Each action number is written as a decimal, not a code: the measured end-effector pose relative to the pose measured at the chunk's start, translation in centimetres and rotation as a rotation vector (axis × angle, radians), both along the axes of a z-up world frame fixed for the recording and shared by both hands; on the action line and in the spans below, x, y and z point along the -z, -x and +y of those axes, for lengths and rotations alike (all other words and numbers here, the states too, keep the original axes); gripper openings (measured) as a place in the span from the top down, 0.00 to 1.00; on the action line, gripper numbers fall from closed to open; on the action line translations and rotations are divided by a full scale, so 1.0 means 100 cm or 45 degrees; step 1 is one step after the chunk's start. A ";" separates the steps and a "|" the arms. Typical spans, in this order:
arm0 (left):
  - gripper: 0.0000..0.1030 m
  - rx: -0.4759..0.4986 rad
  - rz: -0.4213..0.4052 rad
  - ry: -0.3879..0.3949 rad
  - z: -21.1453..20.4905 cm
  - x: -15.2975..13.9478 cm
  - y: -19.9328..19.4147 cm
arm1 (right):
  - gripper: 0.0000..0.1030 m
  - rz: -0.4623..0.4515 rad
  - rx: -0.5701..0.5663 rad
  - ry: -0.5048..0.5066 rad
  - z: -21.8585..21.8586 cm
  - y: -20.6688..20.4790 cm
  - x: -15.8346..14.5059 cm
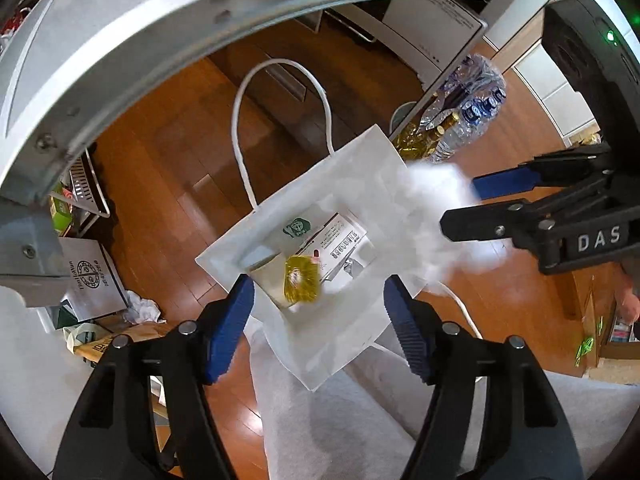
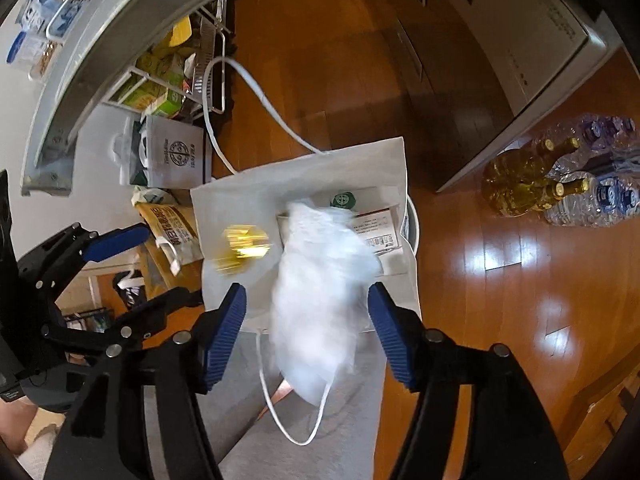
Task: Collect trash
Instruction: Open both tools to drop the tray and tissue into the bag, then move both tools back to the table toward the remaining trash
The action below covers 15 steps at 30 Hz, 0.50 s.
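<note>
White paper is making up the open carrier bag [image 1: 352,184] with white cord handles, which is sitting on the brown wooden floor [image 1: 168,184] below both tools, its mouth facing up. Inside it a white printed carton with a green round logo [image 1: 320,236] is lying flat, and a small yellow transparent wrapper [image 1: 302,280] is showing over it; in the right wrist view that wrapper [image 2: 242,246] is blurred, so whether it is resting or falling is hard to tell. The left gripper [image 1: 318,312] is hanging just above the bag's near edge with its blue-padded jaws spread wide and nothing between them. The right gripper [image 2: 306,320] is also standing wide apart, and a crumpled white tissue wad [image 2: 320,280] is showing blurred between its pads without touching either, over the bag's opening. From the left wrist view the same wad [image 1: 436,200] is lying beside the right gripper's [image 1: 460,208] tips at the bag's far corner. Amber glass bottles [image 2: 520,188] and a shrink-wrapped pack of clear water bottles [image 2: 600,176] are standing on the floor well apart from the bag, beside a white appliance [image 2: 532,40].
</note>
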State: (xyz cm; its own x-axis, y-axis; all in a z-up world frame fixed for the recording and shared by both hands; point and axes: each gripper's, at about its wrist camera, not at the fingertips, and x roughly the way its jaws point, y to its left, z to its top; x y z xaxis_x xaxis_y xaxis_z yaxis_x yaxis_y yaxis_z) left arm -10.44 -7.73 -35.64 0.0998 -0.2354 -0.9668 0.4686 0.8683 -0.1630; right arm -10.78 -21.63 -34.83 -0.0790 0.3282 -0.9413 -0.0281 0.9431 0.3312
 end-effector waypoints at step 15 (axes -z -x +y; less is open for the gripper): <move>0.31 -0.063 -0.119 0.026 0.035 -0.066 0.004 | 0.27 -0.338 -0.083 0.164 -0.009 0.011 -0.108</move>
State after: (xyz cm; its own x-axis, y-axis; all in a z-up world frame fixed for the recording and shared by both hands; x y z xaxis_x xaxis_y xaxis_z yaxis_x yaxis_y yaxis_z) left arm -10.82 -4.22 -29.07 0.2012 -0.2472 -0.9478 0.4391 0.8877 -0.1384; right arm -11.92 -22.52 -24.04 0.1584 0.2068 -0.9655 -0.1596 0.9703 0.1817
